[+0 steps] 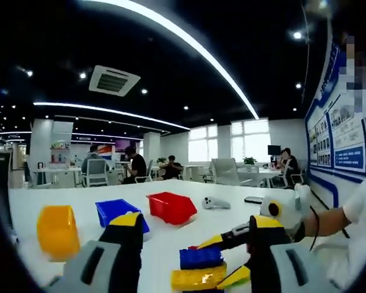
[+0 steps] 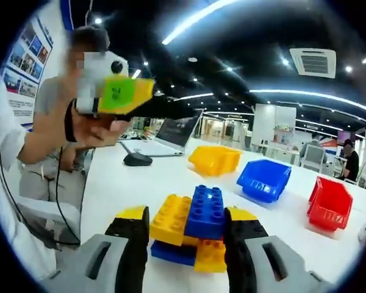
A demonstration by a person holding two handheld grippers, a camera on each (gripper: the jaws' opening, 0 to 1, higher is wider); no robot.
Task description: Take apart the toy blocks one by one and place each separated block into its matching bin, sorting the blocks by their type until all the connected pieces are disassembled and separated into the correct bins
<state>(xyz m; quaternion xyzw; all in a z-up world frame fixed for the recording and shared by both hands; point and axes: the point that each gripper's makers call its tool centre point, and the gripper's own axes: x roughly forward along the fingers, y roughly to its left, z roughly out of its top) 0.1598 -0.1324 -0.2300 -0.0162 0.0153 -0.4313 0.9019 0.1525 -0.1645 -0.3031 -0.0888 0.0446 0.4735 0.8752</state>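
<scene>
So the right gripper (image 2: 186, 235) is clamped on the blocks (image 2: 192, 229), a studded plastic clump of blue and yellow bricks held over the white table (image 2: 165, 177). Left gripper (image 1: 192, 235) hangs wide open, empty, just beside them. Yellow bin (image 2: 215, 160), blue bin (image 2: 263, 179), red bin (image 2: 328, 204) sit beyond; a mouse (image 2: 137, 160) shows in the right gripper view.

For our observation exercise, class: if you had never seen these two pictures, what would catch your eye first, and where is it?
First, the cluster of joined blue and yellow toy blocks, sitting between the jaws of the right gripper low in the right gripper view. Next, three bright bins in a row on the white table: yellow bin, blue bin, red bin. The left gripper hangs at upper left.
</scene>
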